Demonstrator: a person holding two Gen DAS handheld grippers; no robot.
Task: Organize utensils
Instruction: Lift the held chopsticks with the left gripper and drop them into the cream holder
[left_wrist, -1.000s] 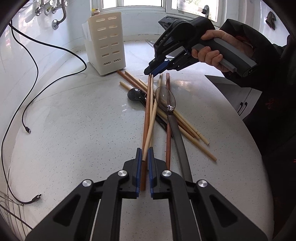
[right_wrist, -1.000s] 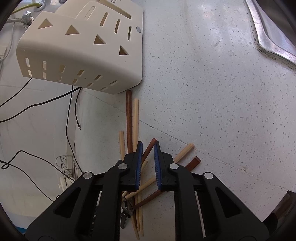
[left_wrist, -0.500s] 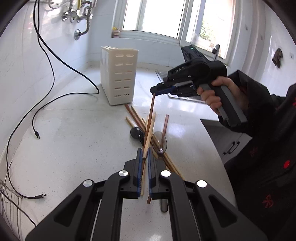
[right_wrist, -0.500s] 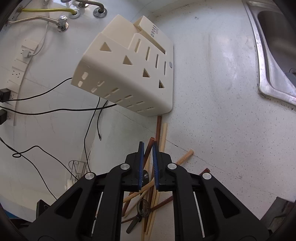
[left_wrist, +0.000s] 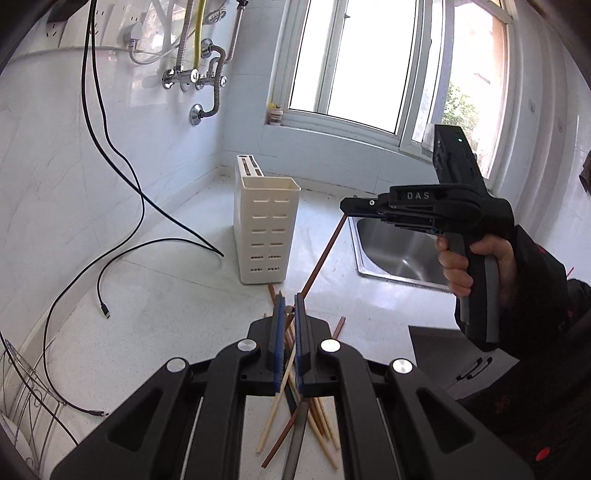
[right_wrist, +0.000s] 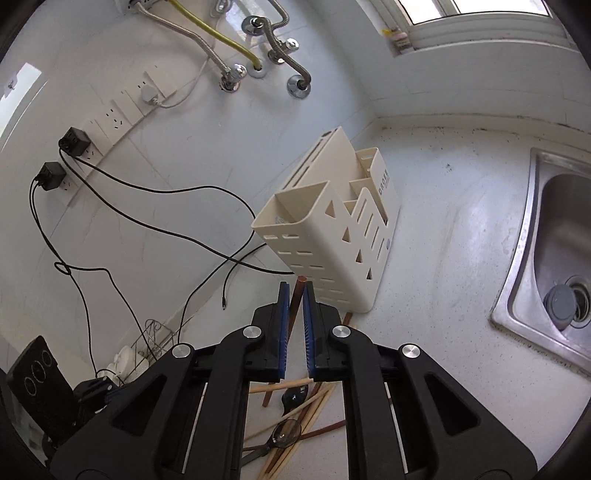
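Note:
In the left wrist view my left gripper (left_wrist: 290, 321) is shut on a light wooden chopstick (left_wrist: 275, 410) that hangs below its pads. My right gripper (left_wrist: 345, 208), held by a person's hand (left_wrist: 458, 266), is above and beyond it. Its jaws are closing tight on the top of a dark brown chopstick (left_wrist: 323, 254). That stick slants down behind my left gripper's right finger, and I cannot tell whether they touch. The right wrist view shows the same dark chopstick (right_wrist: 295, 306) pinched in my right gripper (right_wrist: 293, 295). The cream utensil holder (left_wrist: 266, 236) (right_wrist: 332, 240) stands upright just beyond.
Loose chopsticks (left_wrist: 317, 417) (right_wrist: 314, 406), a clear spoon (right_wrist: 286, 432) and a black spoon (right_wrist: 295, 397) lie in a pile on the white counter. A steel sink (left_wrist: 399, 258) (right_wrist: 554, 240) is to the right. Black cables (left_wrist: 147, 199) trail on the left, by a wire rack (left_wrist: 22, 387).
Both grippers have risen off the pile, each carrying a chopstick. The right gripper's jaws narrowed on the dark one. Both views tilted up, so the holder's open top shows.

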